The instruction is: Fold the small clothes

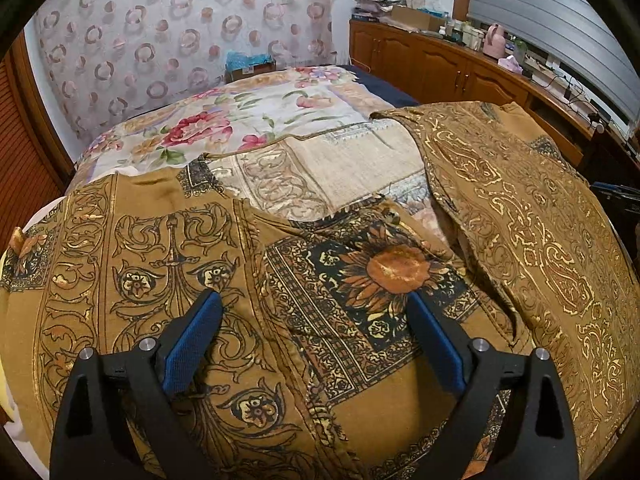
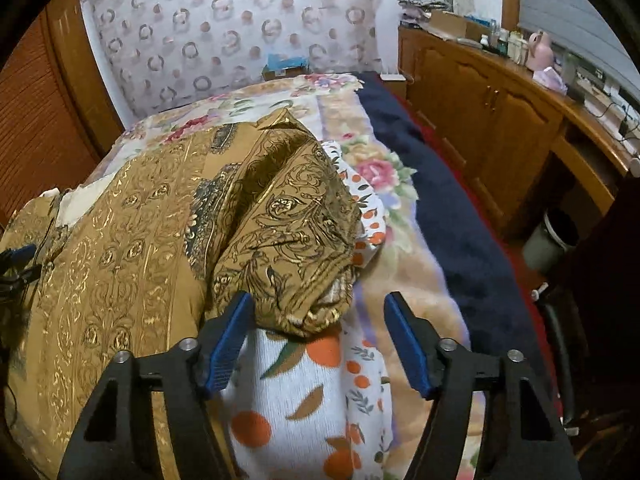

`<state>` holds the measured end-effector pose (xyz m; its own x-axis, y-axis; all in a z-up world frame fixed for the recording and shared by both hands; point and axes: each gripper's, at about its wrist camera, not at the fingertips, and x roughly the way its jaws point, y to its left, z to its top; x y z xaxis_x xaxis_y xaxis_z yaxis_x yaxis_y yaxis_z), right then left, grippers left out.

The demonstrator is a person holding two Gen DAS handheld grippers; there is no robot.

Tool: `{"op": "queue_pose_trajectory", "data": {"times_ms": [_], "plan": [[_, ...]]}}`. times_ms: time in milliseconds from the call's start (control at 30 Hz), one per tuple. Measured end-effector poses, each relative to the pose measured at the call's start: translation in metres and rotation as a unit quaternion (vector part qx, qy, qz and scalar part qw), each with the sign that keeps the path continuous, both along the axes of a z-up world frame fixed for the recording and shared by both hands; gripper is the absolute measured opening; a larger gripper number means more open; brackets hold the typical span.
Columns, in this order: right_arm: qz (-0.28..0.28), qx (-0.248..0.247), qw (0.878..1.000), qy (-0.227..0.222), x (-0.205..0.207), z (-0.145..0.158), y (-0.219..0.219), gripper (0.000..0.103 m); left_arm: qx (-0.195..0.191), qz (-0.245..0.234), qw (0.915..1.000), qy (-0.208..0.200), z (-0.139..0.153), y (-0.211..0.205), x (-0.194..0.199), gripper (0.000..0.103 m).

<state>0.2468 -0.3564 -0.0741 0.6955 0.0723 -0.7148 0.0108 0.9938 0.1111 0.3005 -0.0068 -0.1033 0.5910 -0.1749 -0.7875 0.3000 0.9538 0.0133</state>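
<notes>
A brown garment with gold and black ornament (image 1: 160,248) lies spread on the bed, a sunflower patch (image 1: 384,272) near its middle. Its right part (image 1: 540,240) is laid over with gold paisley showing. My left gripper (image 1: 312,296) hovers open just above the cloth, with nothing clamped. In the right wrist view a bunched end of the same garment (image 2: 292,248) lies on a white cloth with orange fruit print (image 2: 292,392). My right gripper (image 2: 319,298) is open around the tip of that bunch. Its left pad (image 2: 228,340) is against the fabric and the right pad stands apart.
A floral bedspread (image 1: 240,120) covers the bed, with a dark blue blanket (image 2: 440,200) along its right side. A wooden cabinet (image 2: 500,120) loaded with bottles and boxes runs along the right wall, a grey bin (image 2: 556,240) beside it. A patterned curtain (image 1: 180,32) hangs behind.
</notes>
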Motion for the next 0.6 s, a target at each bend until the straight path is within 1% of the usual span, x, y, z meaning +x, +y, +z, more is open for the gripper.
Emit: {"op": "queue_pose_trajectory", "data": {"times_ms": [67, 133, 167, 200, 300, 367, 433, 500, 600], "plan": [[0.006, -0.003, 1.0, 0.006, 0.006, -0.002, 0.001, 0.06, 0.0, 0.0, 1.0, 0.0, 0.0, 0.0, 0.0, 0.094], [0.014, 0.004, 1.0, 0.003, 0.007, -0.001, -0.003, 0.046, 0.0, 0.0, 1.0, 0.0, 0.0, 0.0, 0.0, 0.094], [0.017, 0.002, 1.0, 0.001, 0.005, 0.0, -0.004, 0.041, 0.0, 0.0, 1.0, 0.0, 0.0, 0.0, 0.0, 0.094], [0.021, -0.006, 1.0, -0.003, 0.004, 0.002, -0.001, 0.03, -0.001, 0.0, 1.0, 0.0, 0.0, 0.0, 0.0, 0.094], [0.024, -0.043, 0.999, -0.01, 0.003, 0.002, 0.003, 0.014, -0.002, -0.001, 1.0, -0.001, 0.001, 0.0, -0.001, 0.094], [0.024, -0.052, 0.998, -0.022, 0.004, 0.004, 0.003, 0.012, -0.01, -0.001, 0.9999, -0.006, 0.002, 0.002, -0.003, 0.094], [0.018, -0.073, 0.996, -0.038, 0.001, 0.013, 0.006, 0.011, -0.023, 0.004, 0.9996, -0.019, 0.007, 0.007, -0.007, 0.094], [0.014, -0.088, 0.994, -0.063, -0.003, 0.025, 0.011, 0.01, -0.035, 0.009, 0.9987, -0.037, 0.013, 0.012, -0.012, 0.094], [0.017, -0.104, 0.989, -0.1, -0.01, 0.044, 0.023, 0.01, -0.038, 0.011, 0.9979, -0.052, 0.022, 0.017, -0.018, 0.094]]}}
